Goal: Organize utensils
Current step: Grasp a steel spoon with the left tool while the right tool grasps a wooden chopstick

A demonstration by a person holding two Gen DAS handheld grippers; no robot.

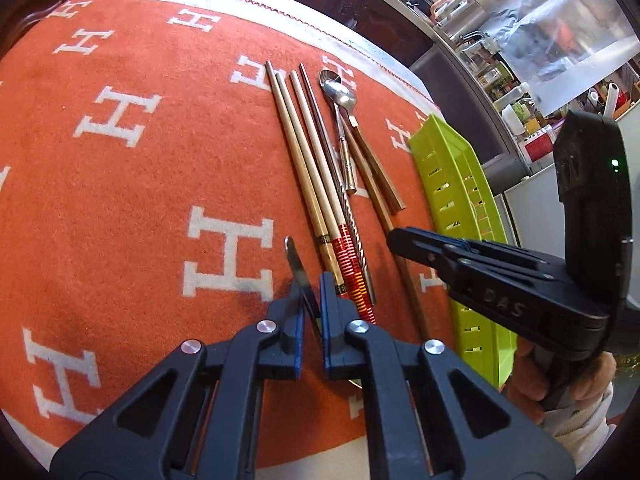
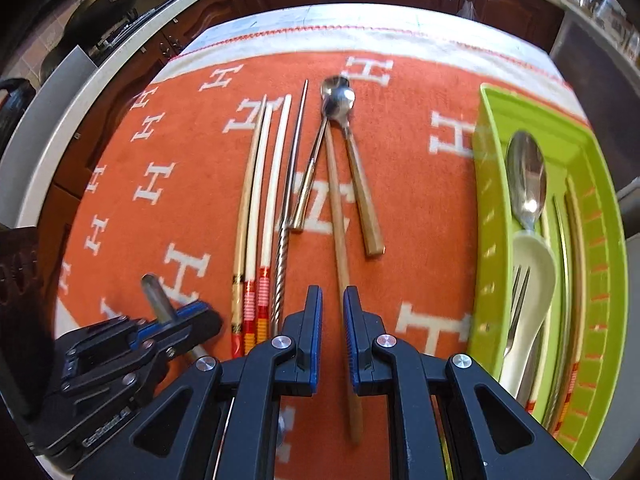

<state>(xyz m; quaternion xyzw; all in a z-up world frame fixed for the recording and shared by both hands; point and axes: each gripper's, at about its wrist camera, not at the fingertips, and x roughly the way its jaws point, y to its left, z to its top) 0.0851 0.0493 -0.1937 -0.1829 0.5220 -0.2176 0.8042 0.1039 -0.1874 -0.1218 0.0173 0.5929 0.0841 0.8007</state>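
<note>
Our left gripper (image 1: 312, 300) pinched a metal handle (image 1: 295, 266); our right gripper (image 2: 332, 312) stood apart over a wooden chopstick (image 2: 338, 216). At three o'clock, the green tray (image 2: 486, 184) waited. That thin handle could slip.

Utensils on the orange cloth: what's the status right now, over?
Left gripper shut on a metal utensil handle. Right gripper open, fingers either side of a long wooden chopstick. Green tray part filled. Nothing blocking.
</note>
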